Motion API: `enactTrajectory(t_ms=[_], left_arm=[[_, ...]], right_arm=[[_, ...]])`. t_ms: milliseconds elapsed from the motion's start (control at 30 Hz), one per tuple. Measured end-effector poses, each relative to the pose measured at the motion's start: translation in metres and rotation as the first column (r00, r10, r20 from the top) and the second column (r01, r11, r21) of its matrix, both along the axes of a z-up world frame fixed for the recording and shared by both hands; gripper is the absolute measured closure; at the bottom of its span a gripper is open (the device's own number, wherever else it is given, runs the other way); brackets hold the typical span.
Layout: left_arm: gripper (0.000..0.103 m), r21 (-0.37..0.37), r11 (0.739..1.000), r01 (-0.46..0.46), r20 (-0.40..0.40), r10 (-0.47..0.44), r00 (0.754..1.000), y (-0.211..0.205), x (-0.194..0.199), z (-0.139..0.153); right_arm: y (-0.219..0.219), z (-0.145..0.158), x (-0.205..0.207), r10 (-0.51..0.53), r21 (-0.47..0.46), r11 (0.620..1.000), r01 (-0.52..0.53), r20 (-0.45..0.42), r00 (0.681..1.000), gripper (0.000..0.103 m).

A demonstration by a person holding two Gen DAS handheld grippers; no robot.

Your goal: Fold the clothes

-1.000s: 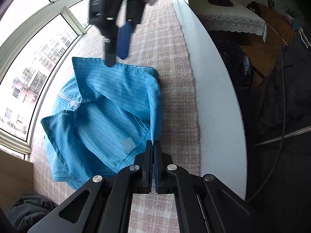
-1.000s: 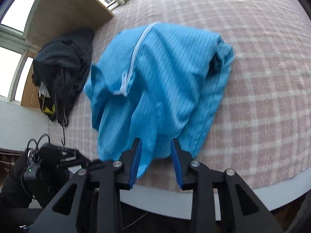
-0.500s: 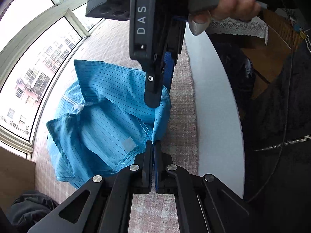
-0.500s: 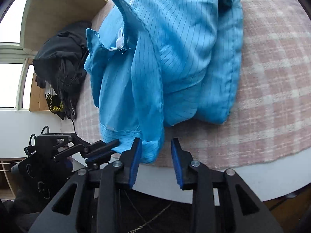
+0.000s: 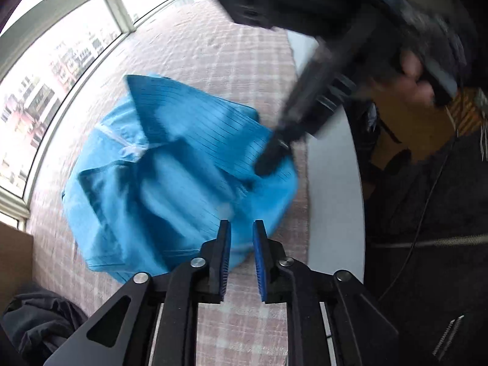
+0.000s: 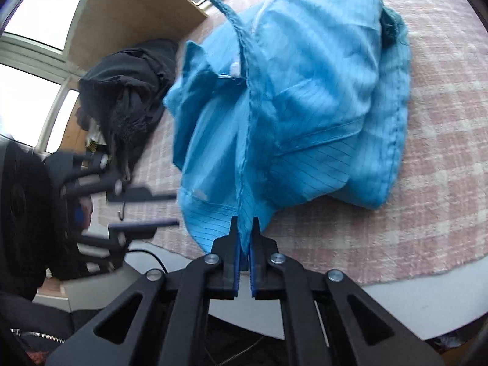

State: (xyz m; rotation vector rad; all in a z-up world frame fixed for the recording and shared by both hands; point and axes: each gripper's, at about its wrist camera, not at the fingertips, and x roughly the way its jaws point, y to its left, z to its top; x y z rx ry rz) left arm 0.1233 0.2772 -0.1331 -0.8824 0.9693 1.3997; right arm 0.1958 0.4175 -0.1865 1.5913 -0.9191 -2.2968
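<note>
Blue pinstriped garment [image 6: 305, 100] lies bunched; right tongs [image 6: 244, 238] pinch its hem, left tongs [image 5: 241, 244] opening, empty.

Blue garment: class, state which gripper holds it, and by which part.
The right gripper pinches the blue garment by a raised seamed edge near the table's rim. The left gripper is opening, holding nothing.

dark bundle [image 6: 131, 91], perhaps a jacket, lies on pink checked cloth [image 6: 427, 152] near windows [image 5: 45, 70].

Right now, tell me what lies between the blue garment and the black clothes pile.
Right wrist view: only bare pink checked cloth separates the blue garment from the black clothes pile.
</note>
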Motion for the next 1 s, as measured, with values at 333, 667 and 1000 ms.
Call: enactTrajectory(t_ms=[333,667,1000], left_arm=[[0.080,-0.032,0.994,-0.109,0.119,0.112,0.987,0.022,-0.021,-0.009],[0.080,0.019,0.885,-0.466,0.156,0.458,0.875,-0.022,0.020,-0.024],[0.080,0.011,0.657,-0.754,0.140,0.745,0.652,-0.062,0.030,-0.023]], right_arm=[[0.028,0.052,0.021,0.026,0.157,0.987,-0.023,-0.016,1.000,0.084],[-0.038,0.074,-0.063,0.647,0.472,0.611,-0.636,0.166,0.744,0.082],[0.012,0.067,-0.061,0.679,0.342,0.645,-0.683,0.153,0.718,0.079]])
